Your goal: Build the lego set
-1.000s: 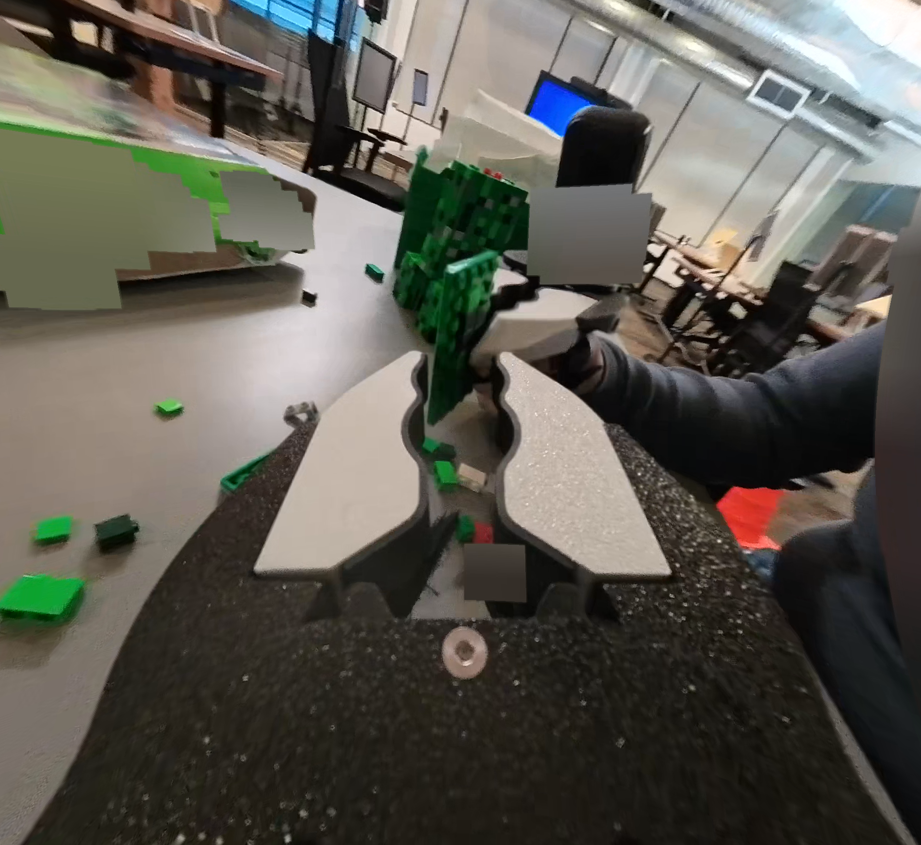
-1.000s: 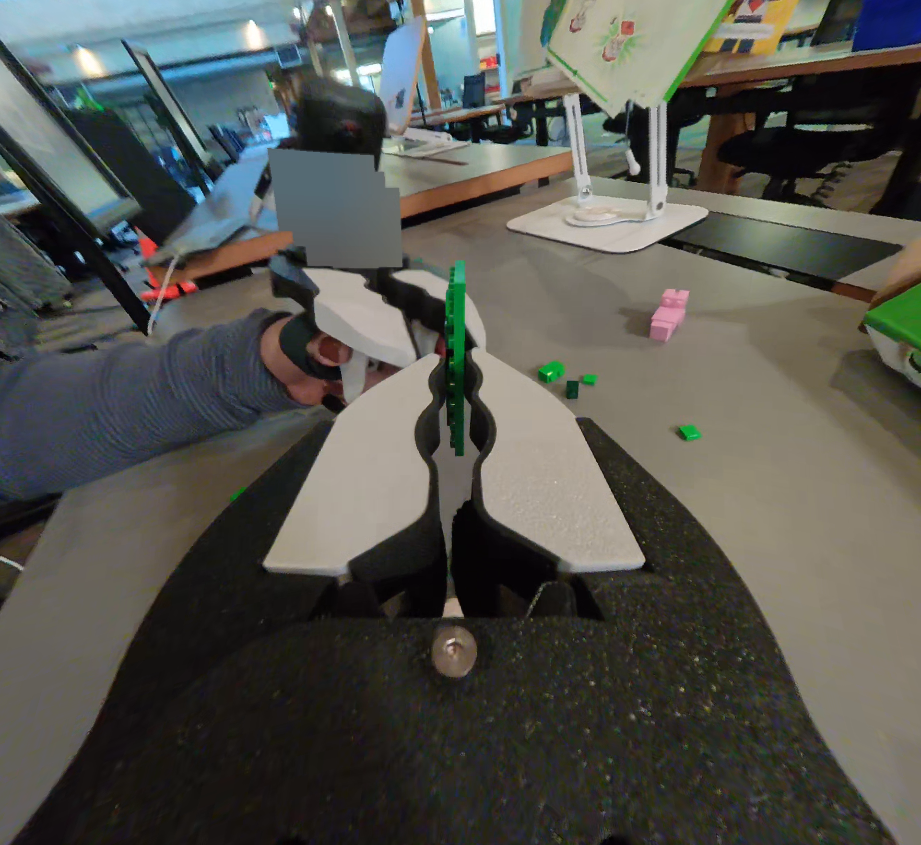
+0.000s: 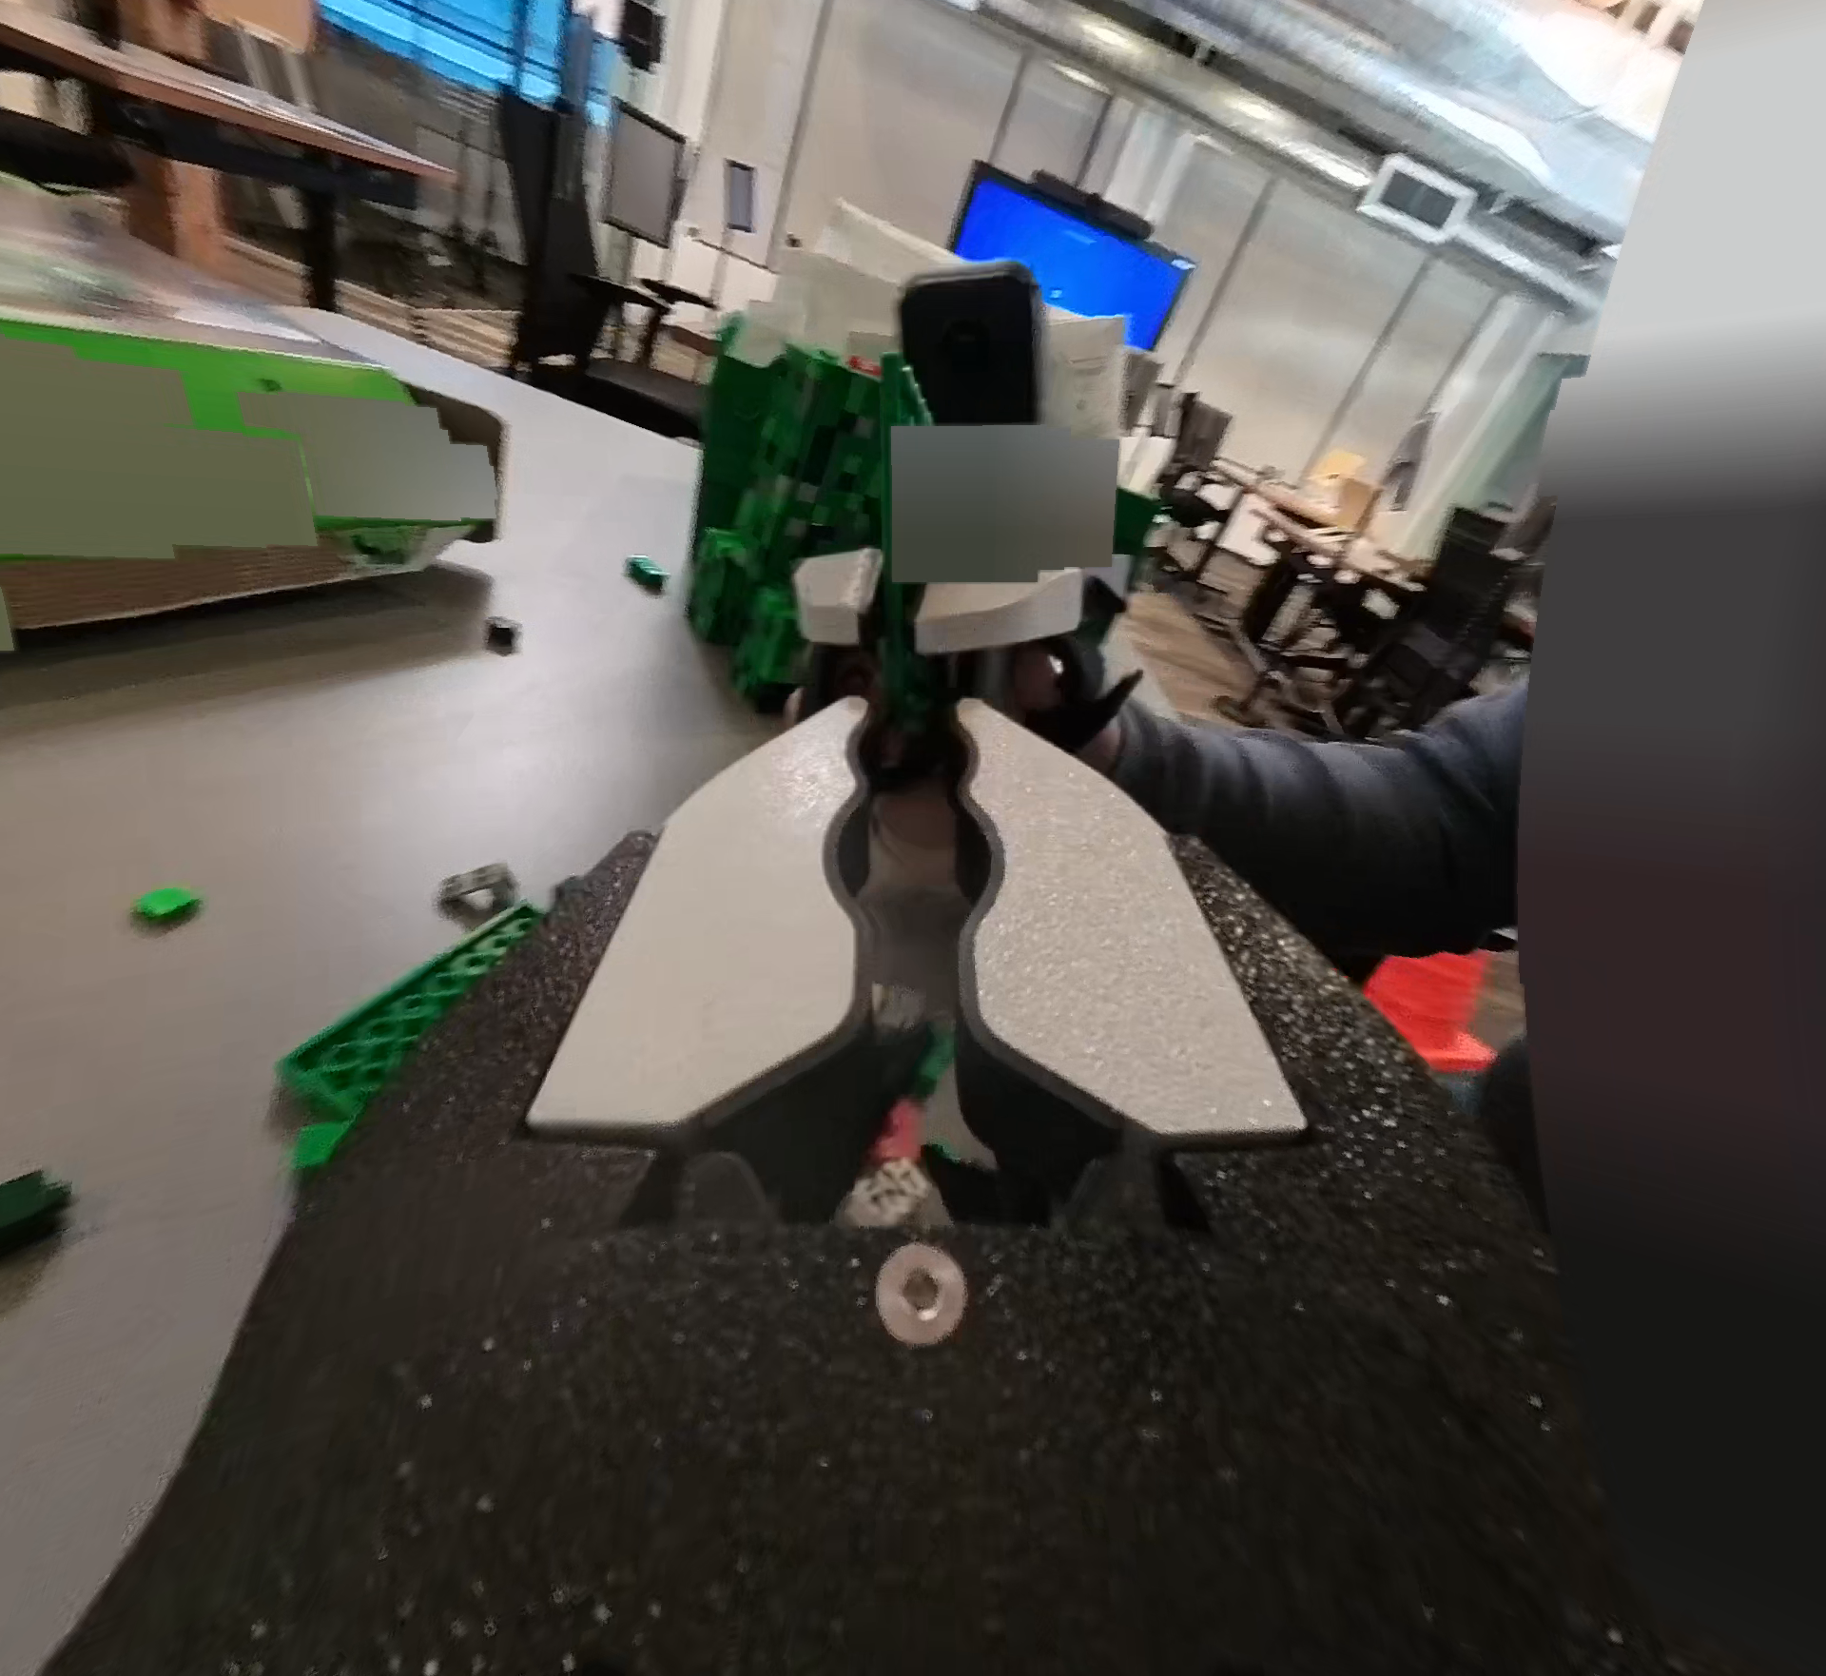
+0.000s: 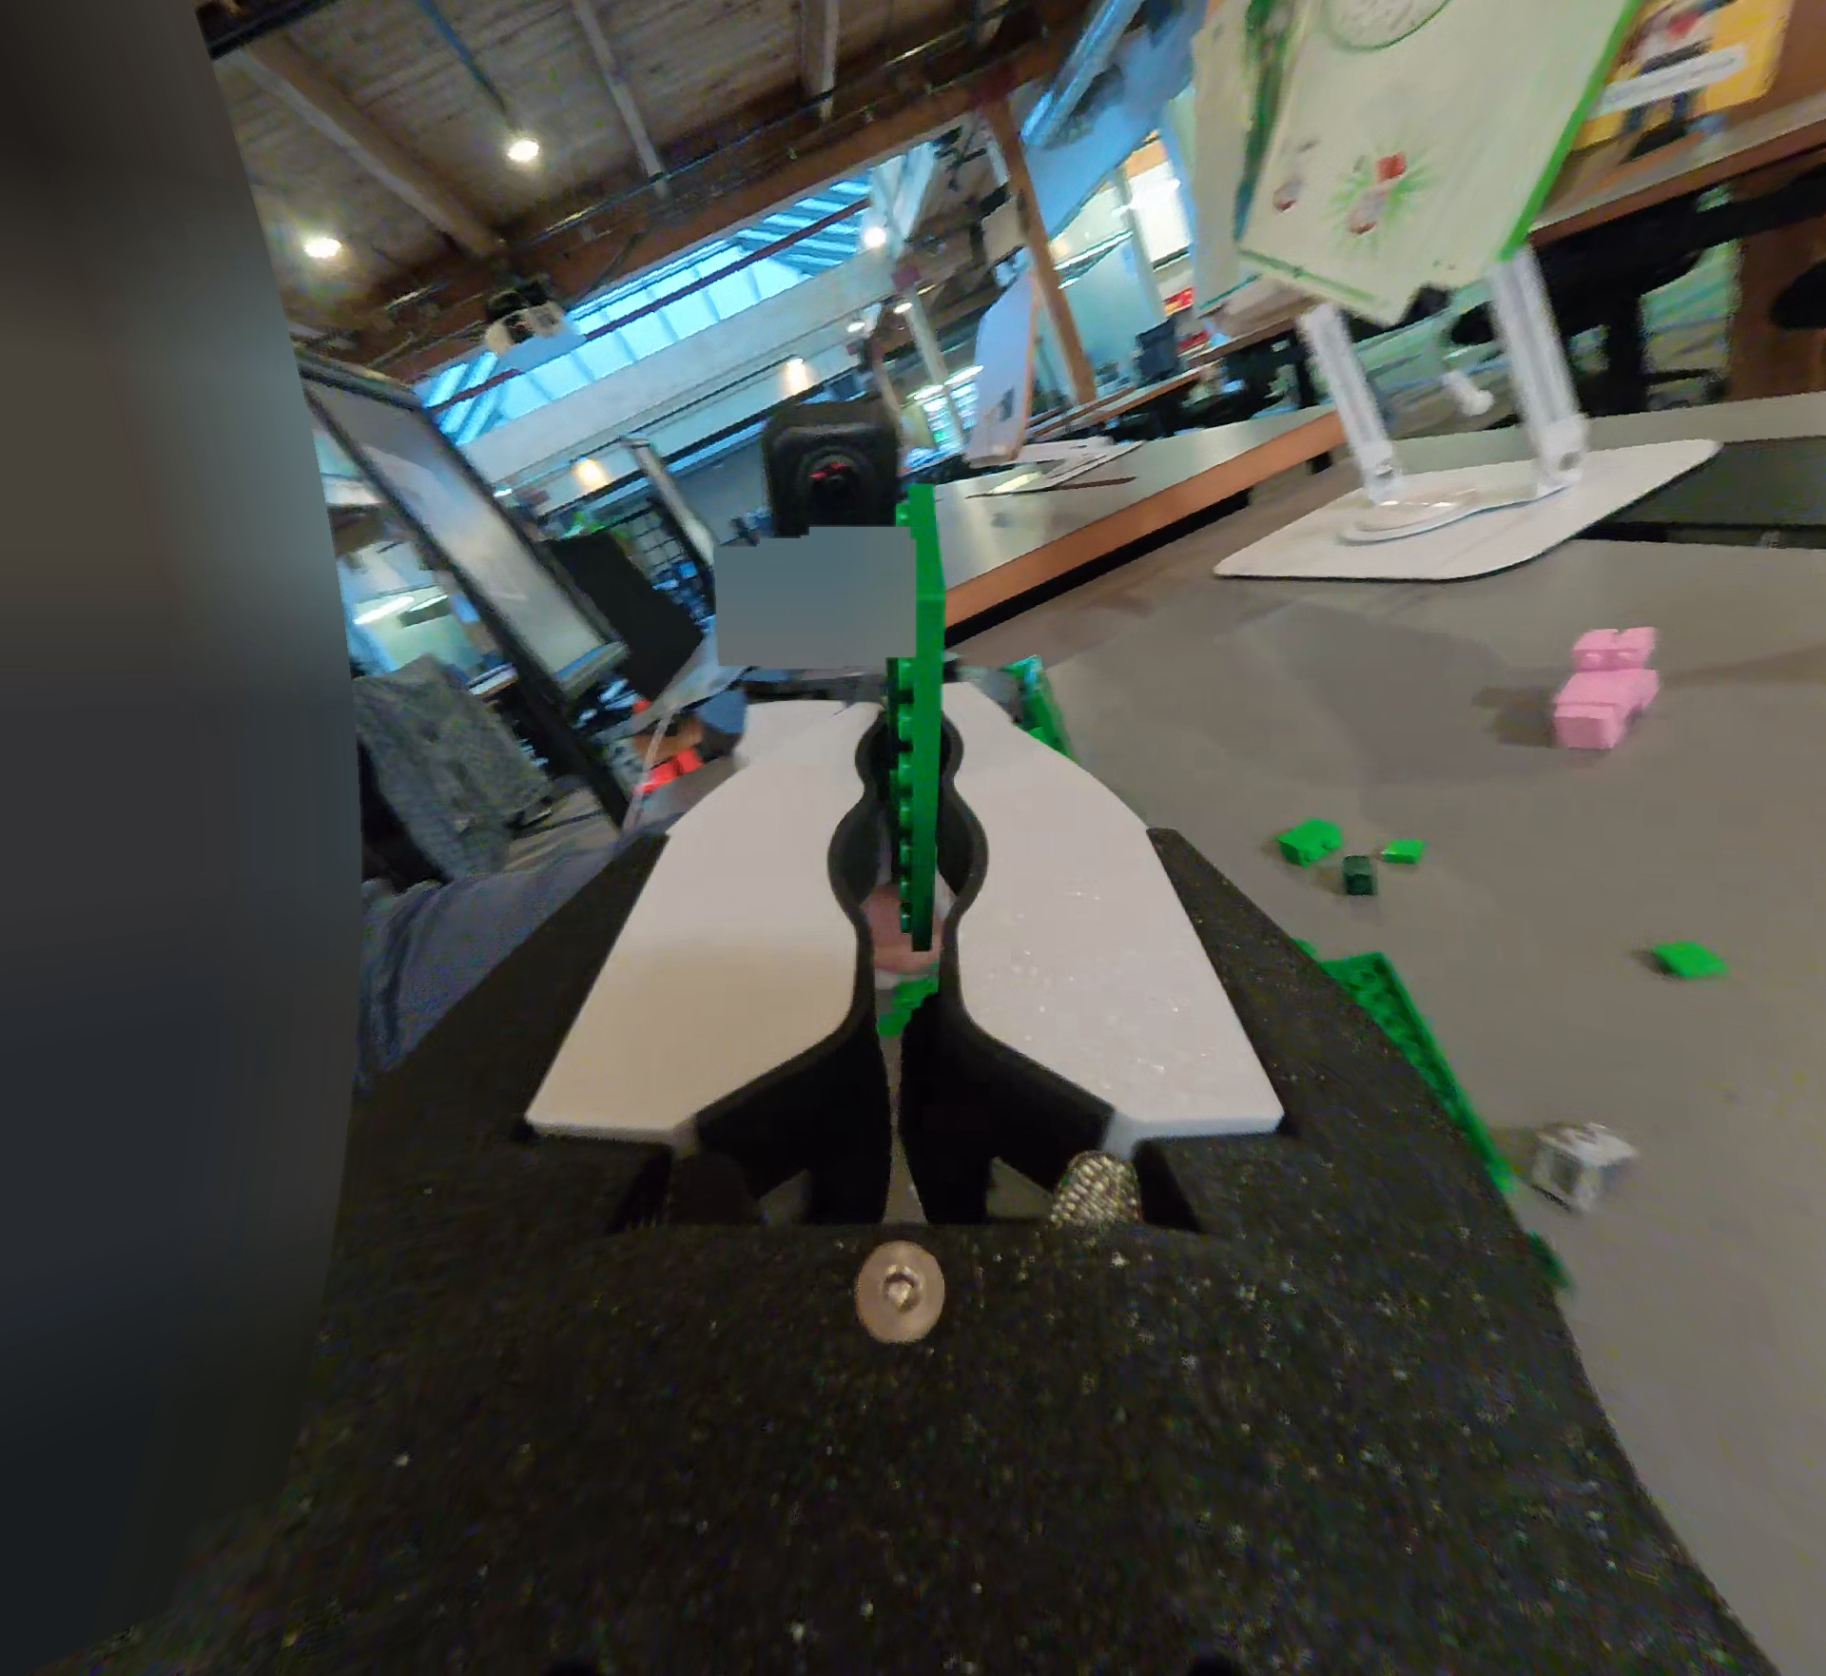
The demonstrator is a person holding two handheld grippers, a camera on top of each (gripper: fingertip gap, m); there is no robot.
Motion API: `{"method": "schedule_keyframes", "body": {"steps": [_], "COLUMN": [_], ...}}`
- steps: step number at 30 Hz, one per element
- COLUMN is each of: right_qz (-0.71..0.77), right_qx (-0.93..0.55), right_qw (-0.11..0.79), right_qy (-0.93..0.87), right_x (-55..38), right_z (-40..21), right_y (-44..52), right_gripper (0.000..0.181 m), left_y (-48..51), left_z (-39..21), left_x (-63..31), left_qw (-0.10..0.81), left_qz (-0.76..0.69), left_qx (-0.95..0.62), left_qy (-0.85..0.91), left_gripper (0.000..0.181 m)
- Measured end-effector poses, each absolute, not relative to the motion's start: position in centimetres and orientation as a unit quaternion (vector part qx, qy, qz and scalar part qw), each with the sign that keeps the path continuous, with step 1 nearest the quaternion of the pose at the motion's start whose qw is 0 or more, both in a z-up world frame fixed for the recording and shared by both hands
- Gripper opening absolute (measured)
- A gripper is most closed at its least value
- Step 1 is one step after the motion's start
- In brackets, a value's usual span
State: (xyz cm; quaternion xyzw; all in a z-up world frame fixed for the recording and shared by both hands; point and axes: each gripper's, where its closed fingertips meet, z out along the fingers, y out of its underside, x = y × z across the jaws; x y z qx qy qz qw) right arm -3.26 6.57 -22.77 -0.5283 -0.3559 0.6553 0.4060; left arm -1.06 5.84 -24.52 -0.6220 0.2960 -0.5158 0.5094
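Note:
A thin green lego plate [image 4: 919, 640] stands on edge in the air between my two grippers, which face each other. My right gripper [image 4: 911, 719] is shut on it. In the left wrist view my left gripper [image 3: 907, 719] has its fingertips closed on the lower end of the same plate [image 3: 904, 680], and the right gripper [image 3: 914, 621] holds it from the far side. A tall green blocky lego build [image 3: 781, 522] stands on the grey table just behind them.
A long green plate [image 3: 395, 1016] lies on the table under my left gripper. Loose green pieces [image 4: 1309, 838], a small grey piece [image 4: 1581, 1164] and a pink lego pig [image 4: 1601, 690] lie to the right. A booklet on a white stand [image 4: 1383, 97] is far right, an open box [image 3: 247, 462] far left. The tips of both grippers are at nearly the same place. The pink lego pig [image 4: 1601, 690] is about 25 cm from both grippers' fingertips.
My left gripper's jaws have narrowed from wide open to closed on the green plate. Both grippers have risen and tilted upward, and the right gripper now faces the left one squarely.

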Motion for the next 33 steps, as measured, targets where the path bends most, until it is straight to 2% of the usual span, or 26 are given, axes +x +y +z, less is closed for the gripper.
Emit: {"method": "schedule_keyframes", "body": {"steps": [3, 8, 13, 24, 33], "right_qz": [0.572, 0.399, 0.270, 0.240, 0.240], "right_qx": [-0.579, -0.620, -0.608, -0.594, -0.587], "right_qw": [0.474, 0.561, 0.604, 0.624, 0.625], "right_qy": [-0.336, -0.377, -0.439, -0.448, -0.454], "right_x": [-2.6, -2.7, -4.2, -4.4, -4.5], "right_z": [-23.8, -25.5, -27.2, -27.2, -27.1], "right_y": [9.4, 11.0, 10.5, 10.3, 10.0], "right_gripper": [0.006, 0.006, 0.005, 0.005, 0.005], "left_y": [7.3, 8.5, 8.3, 8.3, 8.1], "left_z": [-24.0, -22.8, -23.8, -23.9, -23.3], "left_x": [-2.4, -3.8, -2.4, -2.4, -2.6], "left_qw": [0.564, 0.667, 0.690, 0.692, 0.724], "left_qz": [-0.458, -0.336, -0.237, -0.252, -0.167], "left_qx": [-0.633, -0.629, -0.645, -0.643, -0.625], "left_qy": [0.268, 0.215, 0.228, 0.211, 0.241], "left_gripper": [0.022, 0.022, 0.019, 0.014, 0.016]}}
